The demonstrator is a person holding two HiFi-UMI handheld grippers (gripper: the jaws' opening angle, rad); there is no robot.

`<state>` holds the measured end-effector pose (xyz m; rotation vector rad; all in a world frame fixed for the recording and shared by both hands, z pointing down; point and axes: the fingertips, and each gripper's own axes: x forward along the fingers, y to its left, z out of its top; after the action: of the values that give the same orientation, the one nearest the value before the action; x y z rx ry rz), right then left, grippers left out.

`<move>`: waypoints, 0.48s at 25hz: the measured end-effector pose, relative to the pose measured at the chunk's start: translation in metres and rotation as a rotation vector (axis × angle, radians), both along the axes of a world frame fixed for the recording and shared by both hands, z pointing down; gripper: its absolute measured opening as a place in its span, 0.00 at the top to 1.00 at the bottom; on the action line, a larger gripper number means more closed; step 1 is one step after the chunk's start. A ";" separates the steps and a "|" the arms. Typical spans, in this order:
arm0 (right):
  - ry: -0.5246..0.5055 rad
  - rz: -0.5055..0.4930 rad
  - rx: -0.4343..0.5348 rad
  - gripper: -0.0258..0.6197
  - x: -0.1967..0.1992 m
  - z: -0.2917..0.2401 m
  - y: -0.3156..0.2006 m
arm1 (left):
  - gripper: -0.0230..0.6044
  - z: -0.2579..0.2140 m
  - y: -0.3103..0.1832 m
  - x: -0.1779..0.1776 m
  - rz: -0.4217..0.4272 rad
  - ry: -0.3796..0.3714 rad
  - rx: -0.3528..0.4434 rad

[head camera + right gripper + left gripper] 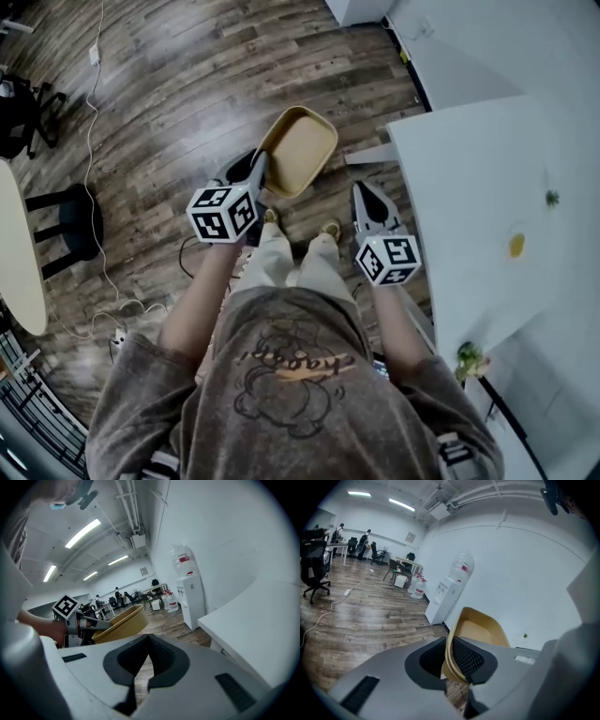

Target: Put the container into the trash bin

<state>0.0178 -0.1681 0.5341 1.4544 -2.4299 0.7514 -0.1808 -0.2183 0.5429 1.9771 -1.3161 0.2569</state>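
A tan paper container [298,150] hangs over the wooden floor, empty, its open side up. My left gripper [260,173] is shut on its near rim; in the left gripper view the rim [449,653] is pinched between the two black pads and the container [480,630] stretches away from the jaws. My right gripper [366,199] is to its right, apart from it, with its jaws shut and nothing between them [148,656]. The right gripper view shows the container [119,623] held by the left gripper at its left. No trash bin shows in any view.
A white table [487,216] with small food scraps stands at the right, close to my right gripper. A black stool [77,220] and white cables [94,141] are on the floor at the left. A water dispenser [450,590] stands against the far wall.
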 end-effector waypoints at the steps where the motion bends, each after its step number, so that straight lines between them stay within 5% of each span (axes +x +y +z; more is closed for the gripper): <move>1: 0.002 0.001 -0.007 0.96 0.000 0.006 -0.004 | 0.89 0.008 -0.002 0.001 -0.001 0.000 -0.008; 12: 0.013 -0.010 -0.096 0.96 -0.010 0.108 -0.021 | 0.89 0.113 -0.019 0.004 -0.006 0.008 -0.103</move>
<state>0.0080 -0.1891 0.6426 1.4061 -2.3551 0.8406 -0.1772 -0.2374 0.6560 1.8858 -1.2783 0.3068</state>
